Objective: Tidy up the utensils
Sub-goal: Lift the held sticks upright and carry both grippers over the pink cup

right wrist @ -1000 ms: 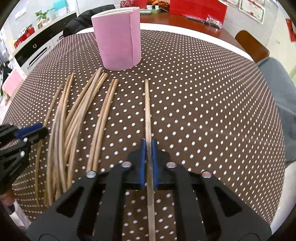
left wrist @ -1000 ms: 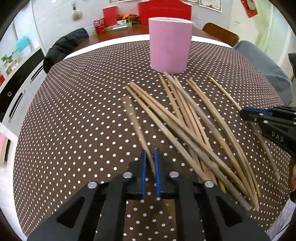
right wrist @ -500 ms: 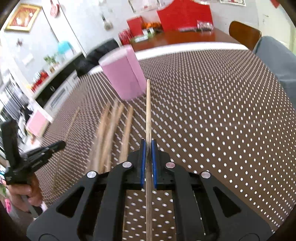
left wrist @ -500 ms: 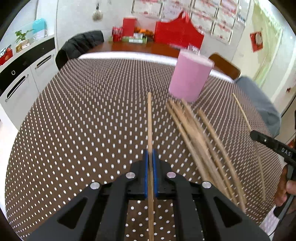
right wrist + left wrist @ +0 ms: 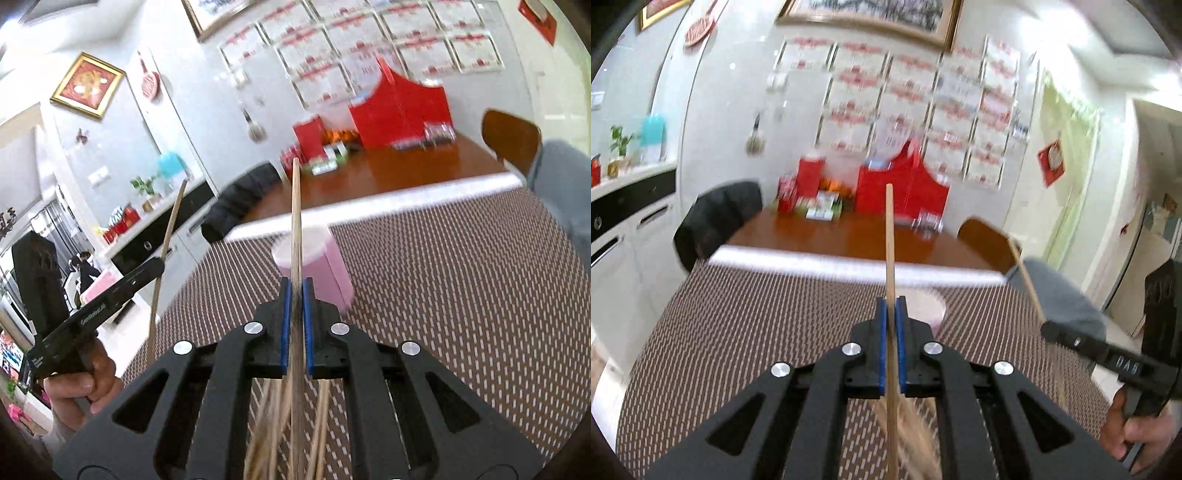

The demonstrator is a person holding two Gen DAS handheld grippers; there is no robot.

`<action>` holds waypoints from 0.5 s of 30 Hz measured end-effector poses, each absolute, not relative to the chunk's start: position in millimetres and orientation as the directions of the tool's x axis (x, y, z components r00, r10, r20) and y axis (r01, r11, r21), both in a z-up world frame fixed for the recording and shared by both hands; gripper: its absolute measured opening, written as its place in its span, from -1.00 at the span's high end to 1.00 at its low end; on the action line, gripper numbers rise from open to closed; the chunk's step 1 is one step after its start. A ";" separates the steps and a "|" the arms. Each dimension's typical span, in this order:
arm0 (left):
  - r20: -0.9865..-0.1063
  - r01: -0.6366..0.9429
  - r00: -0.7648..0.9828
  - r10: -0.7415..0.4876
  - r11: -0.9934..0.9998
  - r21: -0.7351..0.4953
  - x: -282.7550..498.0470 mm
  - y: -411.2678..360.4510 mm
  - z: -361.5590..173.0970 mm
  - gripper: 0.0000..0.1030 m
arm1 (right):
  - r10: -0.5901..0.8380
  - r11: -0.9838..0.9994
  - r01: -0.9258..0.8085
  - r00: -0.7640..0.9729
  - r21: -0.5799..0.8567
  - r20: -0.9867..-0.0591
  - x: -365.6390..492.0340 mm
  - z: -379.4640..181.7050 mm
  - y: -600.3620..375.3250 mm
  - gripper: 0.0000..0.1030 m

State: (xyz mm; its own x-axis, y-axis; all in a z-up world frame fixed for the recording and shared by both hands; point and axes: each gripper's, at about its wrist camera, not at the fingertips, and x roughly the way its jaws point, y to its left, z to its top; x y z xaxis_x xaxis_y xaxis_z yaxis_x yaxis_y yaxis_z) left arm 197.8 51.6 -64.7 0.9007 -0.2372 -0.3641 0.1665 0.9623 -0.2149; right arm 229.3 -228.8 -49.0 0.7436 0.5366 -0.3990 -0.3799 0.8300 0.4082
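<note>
Both chopsticks are off the tabletop now: your left hand-held gripper & right hand-held gripper each clench one chopstick, w/ pink cup just ahead.

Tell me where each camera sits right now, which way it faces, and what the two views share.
Left wrist: sits on the left tool, facing across the dotted table toward the far wall; its jaws clamp a chopstick; the right tool and right hand show at the right edge.
Right wrist: sits on the right tool, facing the same way; its jaws clamp a second chopstick; the left tool and left hand show at left.
Shared: the pink cup, the loose chopsticks, the table.
</note>
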 end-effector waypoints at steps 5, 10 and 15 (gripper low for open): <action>-0.242 0.241 0.923 -0.301 0.938 -0.248 236.7 40.3 -30.5 0.91 | 0.538 0.823 -0.409 0.782 0.393 -0.313 258.9 -12.9 -218.8 0.88; -0.140 0.317 0.920 -0.365 0.907 -0.277 276.2 32.8 -13.9 0.91 | 0.536 0.816 -0.427 0.812 0.390 -0.232 290.5 16.0 -210.3 0.88; -0.099 0.345 0.918 -0.384 0.896 -0.279 313.0 25.6 -18.7 0.91 | 0.518 0.817 -0.413 0.833 0.403 -0.195 323.2 20.3 -203.0 0.87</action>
State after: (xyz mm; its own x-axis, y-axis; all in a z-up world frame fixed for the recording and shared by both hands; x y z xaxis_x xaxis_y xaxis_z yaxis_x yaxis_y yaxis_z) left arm 313.0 25.6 -18.7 0.9181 -0.3837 -0.0989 0.3446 0.8964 -0.2788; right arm 323.2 -203.0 20.3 0.8332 0.5176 -0.1945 -0.4134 0.8167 0.4025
